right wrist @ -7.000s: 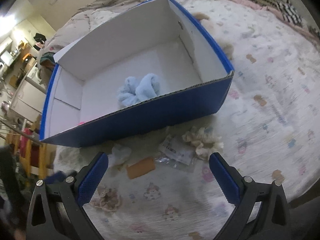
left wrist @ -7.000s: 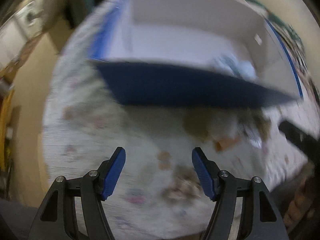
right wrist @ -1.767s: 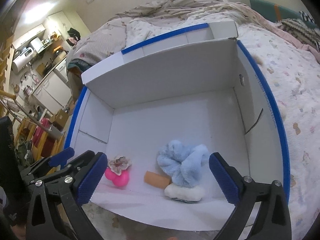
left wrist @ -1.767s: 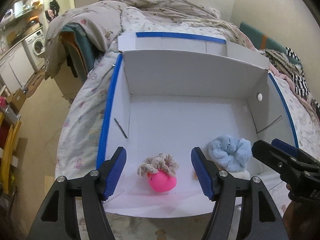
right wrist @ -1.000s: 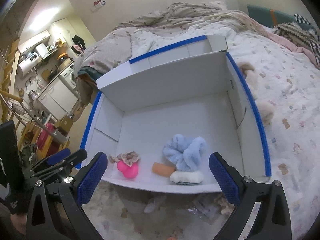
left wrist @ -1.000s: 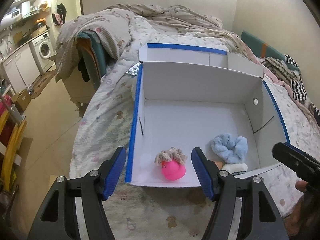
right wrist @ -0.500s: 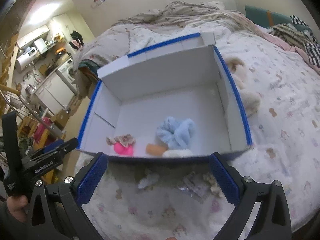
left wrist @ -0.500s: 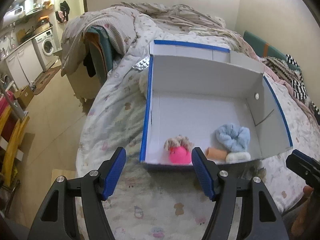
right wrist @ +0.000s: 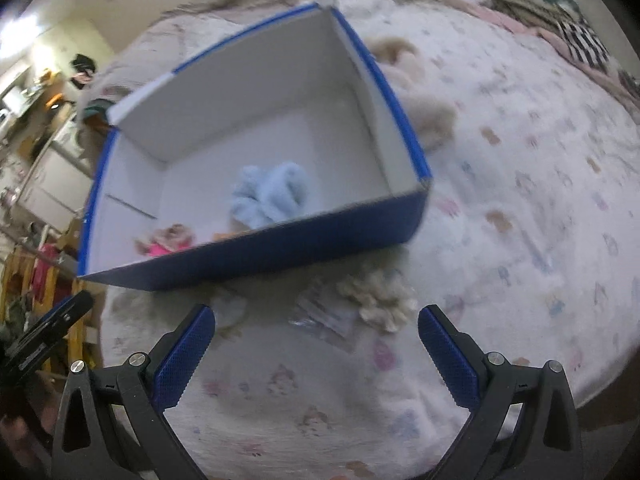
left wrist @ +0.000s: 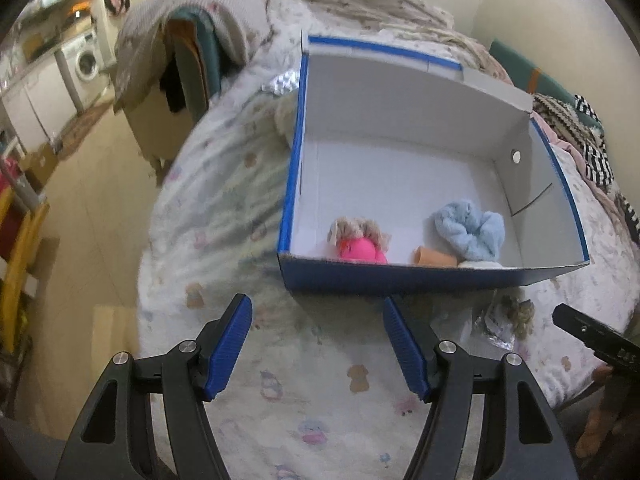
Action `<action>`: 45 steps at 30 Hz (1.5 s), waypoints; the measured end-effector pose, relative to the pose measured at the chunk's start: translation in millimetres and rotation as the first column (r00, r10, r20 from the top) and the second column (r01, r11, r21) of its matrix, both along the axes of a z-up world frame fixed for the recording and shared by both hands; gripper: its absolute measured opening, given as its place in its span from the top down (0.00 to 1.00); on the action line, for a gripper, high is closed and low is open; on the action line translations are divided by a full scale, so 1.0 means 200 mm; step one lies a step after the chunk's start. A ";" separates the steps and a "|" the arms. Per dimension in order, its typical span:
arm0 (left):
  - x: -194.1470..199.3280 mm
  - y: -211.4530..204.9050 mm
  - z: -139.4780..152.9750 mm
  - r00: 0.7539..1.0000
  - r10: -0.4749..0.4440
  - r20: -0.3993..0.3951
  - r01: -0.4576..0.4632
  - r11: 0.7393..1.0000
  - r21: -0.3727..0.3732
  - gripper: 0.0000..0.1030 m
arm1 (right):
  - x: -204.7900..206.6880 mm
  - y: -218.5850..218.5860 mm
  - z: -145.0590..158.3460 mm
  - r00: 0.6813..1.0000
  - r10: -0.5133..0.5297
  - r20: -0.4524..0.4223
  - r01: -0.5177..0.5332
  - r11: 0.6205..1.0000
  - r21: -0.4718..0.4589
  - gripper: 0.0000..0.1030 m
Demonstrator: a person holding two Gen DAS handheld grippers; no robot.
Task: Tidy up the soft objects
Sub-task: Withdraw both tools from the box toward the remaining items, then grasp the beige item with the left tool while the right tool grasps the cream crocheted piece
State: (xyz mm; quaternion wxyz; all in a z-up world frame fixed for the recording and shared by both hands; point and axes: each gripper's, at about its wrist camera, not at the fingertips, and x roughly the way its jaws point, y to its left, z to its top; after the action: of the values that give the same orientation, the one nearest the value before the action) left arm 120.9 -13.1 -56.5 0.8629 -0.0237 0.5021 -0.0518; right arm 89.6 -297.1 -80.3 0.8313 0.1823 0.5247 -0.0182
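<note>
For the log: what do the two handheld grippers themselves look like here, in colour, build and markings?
Both match. The left gripper and right gripper have black plastic finger arms with triangular cut-outs and silver screw heads. Each finger carries a blue ribbed pad, knurled on the right gripper's pads. The right gripper's black body bears small white lettering, too small to read. No cables or sleeves show.

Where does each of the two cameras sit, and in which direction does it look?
Left wrist: sits on the left gripper, above the bed, looking down and forward into the blue box; its own open jaws show, and the right gripper's tip at the right edge.
Right wrist: sits on the right gripper, looking at the box's near wall and the cream scrunchie outside it; its own open jaws show.
Shared: the box, the blue scrunchie and the pink toy.
</note>
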 end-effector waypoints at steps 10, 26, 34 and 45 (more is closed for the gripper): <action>0.03 -0.08 -0.14 0.994 -0.015 -0.112 0.008 0.998 -0.061 0.37 | 0.02 -0.06 -0.08 0.996 -0.062 -0.065 0.065 0.997 0.047 0.00; 0.20 -0.42 -0.42 0.963 -0.150 -0.225 0.134 0.987 -0.084 0.52 | 0.06 -0.16 -0.20 0.983 -0.119 -0.137 0.129 0.990 0.065 0.00; 0.25 -0.46 -0.48 0.949 -0.196 -0.248 0.161 0.975 -0.155 0.84 | 0.09 -0.20 -0.27 0.975 -0.141 -0.174 0.154 0.986 0.059 0.00; 0.20 -0.43 -0.38 0.960 -0.183 -0.213 0.162 0.981 -0.110 0.94 | 0.08 -0.24 -0.27 0.974 -0.152 -0.170 0.171 0.980 0.100 0.00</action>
State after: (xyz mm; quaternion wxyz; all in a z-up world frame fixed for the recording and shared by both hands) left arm 161.1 -98.6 -131.8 0.7916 -0.0249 0.5926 -0.1467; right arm 105.0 -345.6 -134.1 0.7701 0.2692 0.5740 -0.0706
